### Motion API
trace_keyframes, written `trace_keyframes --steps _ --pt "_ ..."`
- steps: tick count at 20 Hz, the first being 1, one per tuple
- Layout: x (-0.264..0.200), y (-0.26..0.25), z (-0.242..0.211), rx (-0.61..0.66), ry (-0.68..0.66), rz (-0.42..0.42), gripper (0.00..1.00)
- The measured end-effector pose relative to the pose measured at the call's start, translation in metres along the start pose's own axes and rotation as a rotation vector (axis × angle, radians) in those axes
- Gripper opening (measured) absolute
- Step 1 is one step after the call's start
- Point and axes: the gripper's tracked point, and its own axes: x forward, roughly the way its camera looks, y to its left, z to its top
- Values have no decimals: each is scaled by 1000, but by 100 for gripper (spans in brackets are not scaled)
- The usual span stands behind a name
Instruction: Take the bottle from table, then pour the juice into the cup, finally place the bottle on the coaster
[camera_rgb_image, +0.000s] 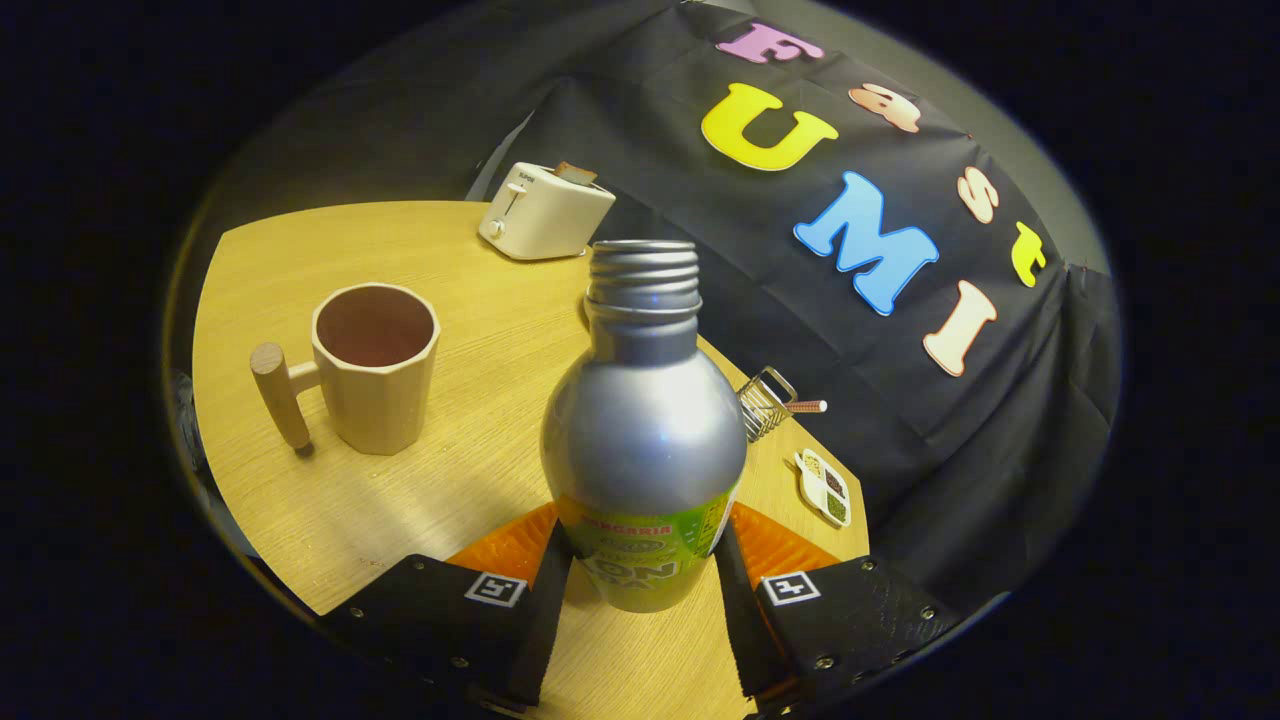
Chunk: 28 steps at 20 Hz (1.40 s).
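**Bottle gripped, cup ahead to the left**

The bottle (643, 440) stands between the fingers (545, 590), both of which press its lower sides, so the grip is closed on it. Its long axis runs upright, the threaded mouth uncapped. The cup (375, 368) sits on the counter (450, 480) beyond the fingers and to the left, apart from the bottle, handle outward. Pouring likely calls for carrying left and tipping the mouth over the cup's rim. A toaster (545, 210) stands at the counter's far edge.
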Motion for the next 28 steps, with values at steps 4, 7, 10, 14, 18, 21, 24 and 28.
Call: trace_keyframes --steps 4,7,10,14,18,21,24,28 --pt "1 8 7 -106 8 4 71" --pt "2 16 11 -163 22 15 71" --pt "4 24 17 -222 28 23 71" --pt "8 32 17 -289 63 32 71" --pt "10 38 17 -380 102 37 71" --pt "11 44 18 -431 122 45 71" --pt "15 49 19 -471 139 58 71" --pt "15 50 18 -530 163 60 71"
